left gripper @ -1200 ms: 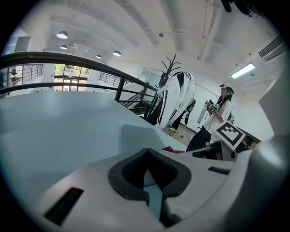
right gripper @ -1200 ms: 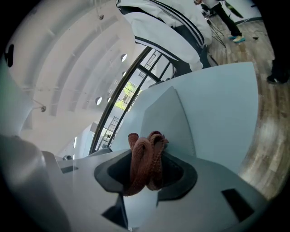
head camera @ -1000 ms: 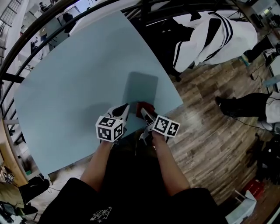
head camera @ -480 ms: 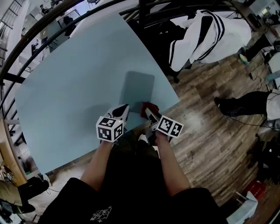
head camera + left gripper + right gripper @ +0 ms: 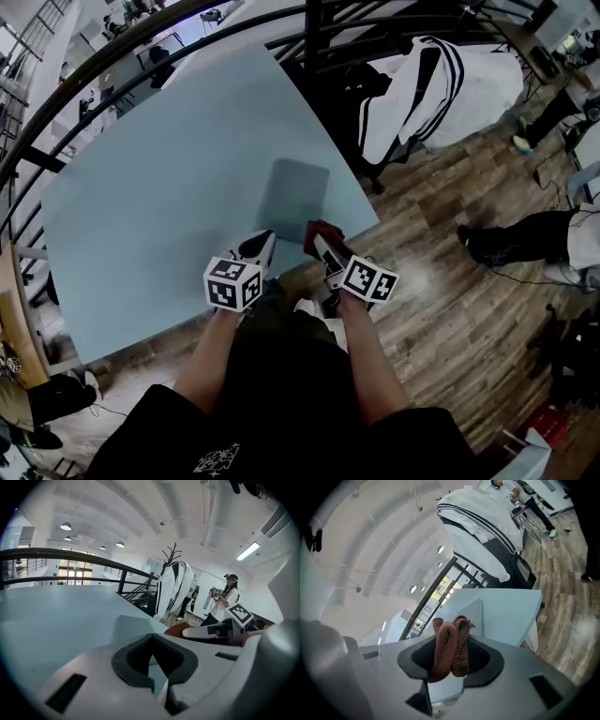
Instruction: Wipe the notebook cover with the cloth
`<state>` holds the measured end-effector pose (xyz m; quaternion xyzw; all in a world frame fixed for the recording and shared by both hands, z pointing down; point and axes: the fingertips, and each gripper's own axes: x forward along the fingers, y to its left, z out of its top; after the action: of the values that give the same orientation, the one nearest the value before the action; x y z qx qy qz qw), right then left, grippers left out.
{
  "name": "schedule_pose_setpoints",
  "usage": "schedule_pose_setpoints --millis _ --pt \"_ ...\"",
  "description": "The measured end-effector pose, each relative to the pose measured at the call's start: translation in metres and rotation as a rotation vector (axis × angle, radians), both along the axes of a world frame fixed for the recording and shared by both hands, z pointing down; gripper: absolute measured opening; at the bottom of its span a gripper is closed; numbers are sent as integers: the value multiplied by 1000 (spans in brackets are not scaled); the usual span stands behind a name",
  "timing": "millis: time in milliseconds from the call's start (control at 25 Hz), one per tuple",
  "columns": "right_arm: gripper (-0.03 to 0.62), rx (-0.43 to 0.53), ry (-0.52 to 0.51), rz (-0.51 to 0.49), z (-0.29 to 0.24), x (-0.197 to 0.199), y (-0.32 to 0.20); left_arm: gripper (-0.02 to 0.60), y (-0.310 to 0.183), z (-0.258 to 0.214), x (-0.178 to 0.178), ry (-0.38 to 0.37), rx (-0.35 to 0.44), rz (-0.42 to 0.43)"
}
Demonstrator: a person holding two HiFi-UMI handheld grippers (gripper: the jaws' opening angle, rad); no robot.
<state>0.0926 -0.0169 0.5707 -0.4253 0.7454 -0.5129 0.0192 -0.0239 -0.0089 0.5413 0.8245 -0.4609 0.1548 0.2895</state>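
Now the right gripper [image 5: 321,246] clamps the cloth [image 5: 449,644] near the notebook [image 5: 295,192], left gripper [image 5: 261,244] jaws together.

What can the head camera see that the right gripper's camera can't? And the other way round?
Only the head view shows both tools from above, the left gripper and the right gripper, with the person's arms behind them. Only the right gripper view shows close up how the reddish-brown cloth is pinched between its jaws, plus the ceiling lights. Both show the grey notebook lying on the pale blue table, the white jacket with black stripes and the wooden floor.
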Motion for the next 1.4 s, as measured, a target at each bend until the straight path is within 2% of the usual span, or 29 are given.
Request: schedule_pose_setpoints --millis 360,600,1000,1400 --pt "147 113 36 -65 -43 -1 17 8 25 -34 -12 -20 58 -36" --pt "147 189 62 -73 -76 1 18 8 20 -71 -21 -5 122 -36" --pt "147 325 150 13 -133 4 22 8 13 -108 -28 21 197 34" --pt "147 461 289 94 -191 -7 47 8 27 -155 -63 32 289 74"
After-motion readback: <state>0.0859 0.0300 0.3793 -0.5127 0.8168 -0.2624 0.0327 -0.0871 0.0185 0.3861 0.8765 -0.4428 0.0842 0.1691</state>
